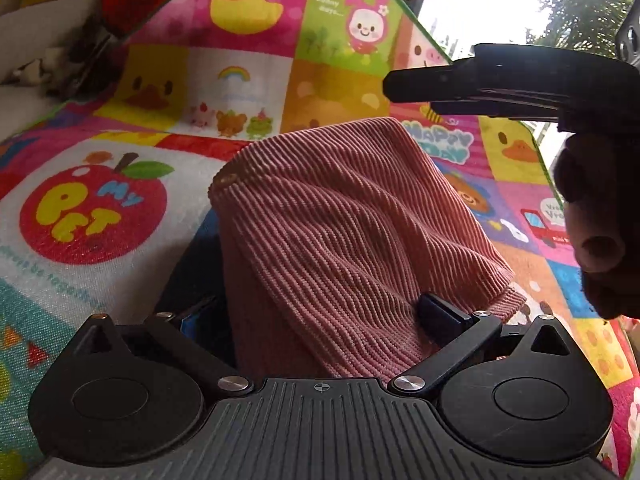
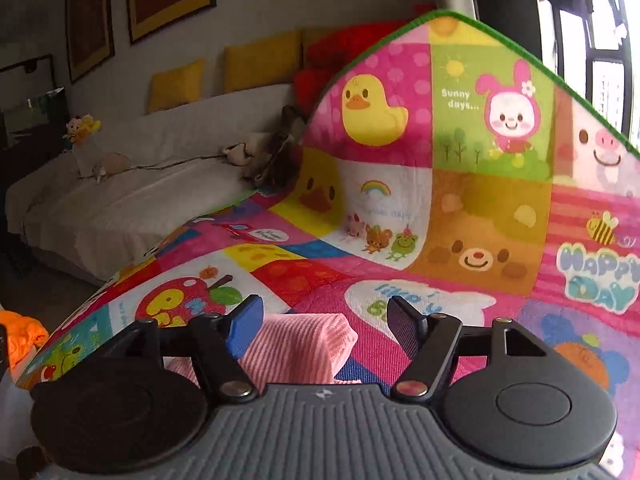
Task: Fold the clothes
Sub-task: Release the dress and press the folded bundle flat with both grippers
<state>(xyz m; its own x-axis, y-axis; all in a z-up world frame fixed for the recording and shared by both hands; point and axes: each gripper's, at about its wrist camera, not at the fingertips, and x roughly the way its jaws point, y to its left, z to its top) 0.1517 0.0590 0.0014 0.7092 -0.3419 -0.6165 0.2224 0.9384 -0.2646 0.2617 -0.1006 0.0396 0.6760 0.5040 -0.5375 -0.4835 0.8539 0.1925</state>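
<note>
On a bright cartoon play mat [image 2: 460, 216], the left gripper [image 1: 320, 312] pinches a lifted pink ribbed garment [image 1: 340, 216] near the mat's front edge, while the right gripper [image 2: 324, 328] hangs released above it, so the unsupported side may sag and spoil the fold.

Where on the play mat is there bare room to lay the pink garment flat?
Bare mat lies beyond the pink ribbed garment, up to the raised duck-and-rabbit end, and leftward over the apple panel. It is crowded near the grippers, where the garment bunches.
</note>
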